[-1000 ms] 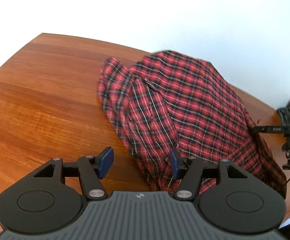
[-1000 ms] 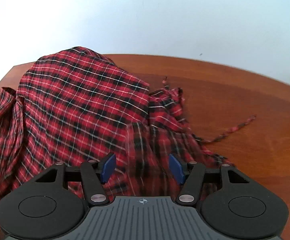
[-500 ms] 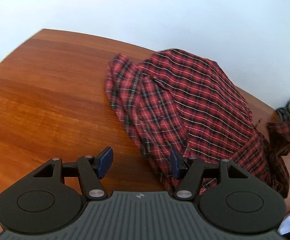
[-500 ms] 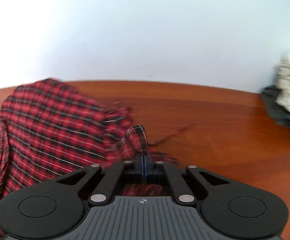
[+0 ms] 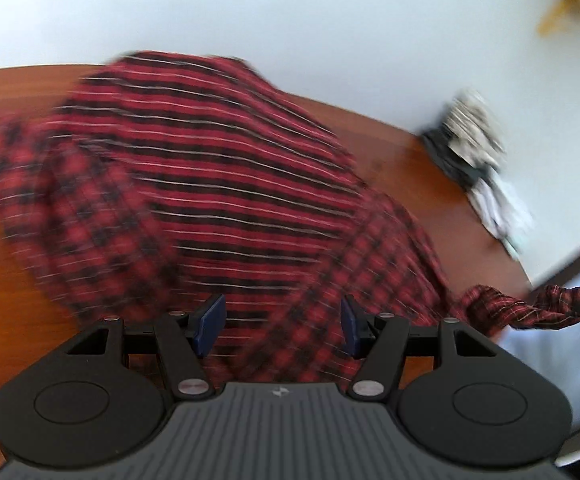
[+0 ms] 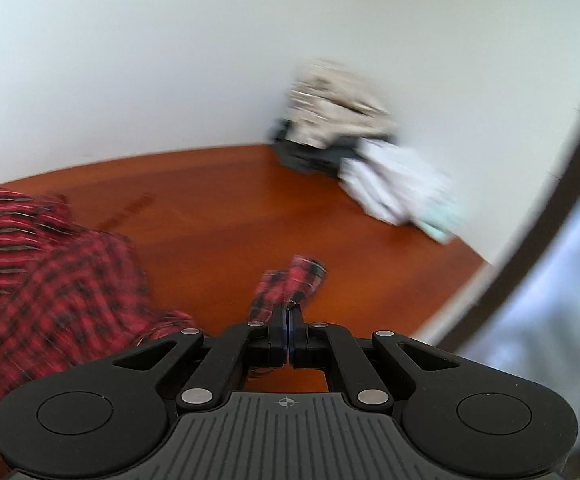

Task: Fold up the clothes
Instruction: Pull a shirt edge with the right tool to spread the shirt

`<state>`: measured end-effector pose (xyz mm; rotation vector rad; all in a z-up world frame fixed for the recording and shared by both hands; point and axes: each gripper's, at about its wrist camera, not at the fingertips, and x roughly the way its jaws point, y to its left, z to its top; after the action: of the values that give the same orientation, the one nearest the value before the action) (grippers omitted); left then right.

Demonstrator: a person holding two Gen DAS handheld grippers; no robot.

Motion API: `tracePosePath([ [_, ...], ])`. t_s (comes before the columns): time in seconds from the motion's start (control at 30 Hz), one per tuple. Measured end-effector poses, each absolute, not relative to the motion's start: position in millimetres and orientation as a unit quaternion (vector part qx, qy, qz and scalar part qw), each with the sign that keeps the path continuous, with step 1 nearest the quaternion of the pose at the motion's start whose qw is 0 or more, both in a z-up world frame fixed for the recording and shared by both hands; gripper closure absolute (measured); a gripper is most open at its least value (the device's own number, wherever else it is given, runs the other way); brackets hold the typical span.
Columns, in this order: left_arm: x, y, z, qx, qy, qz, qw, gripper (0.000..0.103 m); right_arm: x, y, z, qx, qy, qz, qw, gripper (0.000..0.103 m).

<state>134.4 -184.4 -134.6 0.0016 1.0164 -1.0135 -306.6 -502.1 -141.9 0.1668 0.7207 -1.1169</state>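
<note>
Right hand-held gripper (image 6: 289, 317) clamped on plaid shirt (image 6: 290, 284); left hand-held gripper (image 5: 282, 324) apart.

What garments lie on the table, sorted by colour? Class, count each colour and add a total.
Red plaid: 1, shirt
Beige: 1, top
Black: 1, garment
White: 1, cloth
Total: 4; the blurred pile may hide more.
</note>
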Motion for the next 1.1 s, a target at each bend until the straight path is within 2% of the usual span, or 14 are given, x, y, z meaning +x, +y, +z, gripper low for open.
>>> tracePosePath([
  [0.27,84.9,-259.5,-128.4,0.061,0.45,-0.574,0.681,0.035,-406.4,-448.7,-146.0,0.117,0.366,-0.624,0.68,0.1],
  [0.47,50.0,-283.0,-128.3,0.089,0.434,-0.618,0.65,0.034,-461.1,-417.1,-166.2,0.173,0.396,-0.645,0.63,0.099],
  [0.53,44.9,-283.5,-130.0,0.09,0.434,-0.618,0.649,0.034,-469.5,-410.5,-173.2,0.188,0.4,-0.643,0.626,0.091],
  [0.57,44.4,-282.4,-131.3,0.089,0.436,-0.615,0.651,0.034,-472.2,-408.3,-175.9,0.191,0.4,-0.644,0.623,0.081],
  [0.6,44.6,-280.8,-132.5,0.086,0.438,-0.609,0.655,0.034,-472.5,-408.2,-177.0,0.191,0.398,-0.646,0.623,0.075],
  [0.63,44.8,-279.1,-133.6,0.083,0.441,-0.604,0.659,0.034,-471.2,-409.4,-176.8,0.191,0.393,-0.645,0.627,0.064],
  [0.67,45.4,-277.4,-134.7,0.081,0.444,-0.598,0.662,0.034,-468.4,-412.3,-175.8,0.192,0.387,-0.64,0.635,0.059],
  [0.9,65.1,-260.3,-138.0,0.055,0.462,-0.541,0.701,0.034,-425.5,-464.2,-178.9,0.191,0.365,-0.567,0.713,0.058],
  [1.1,84.3,-236.4,-134.7,0.038,0.466,-0.48,0.743,0.033,-347.8,-527.8,-193.3,0.198,0.364,-0.469,0.78,0.058],
])
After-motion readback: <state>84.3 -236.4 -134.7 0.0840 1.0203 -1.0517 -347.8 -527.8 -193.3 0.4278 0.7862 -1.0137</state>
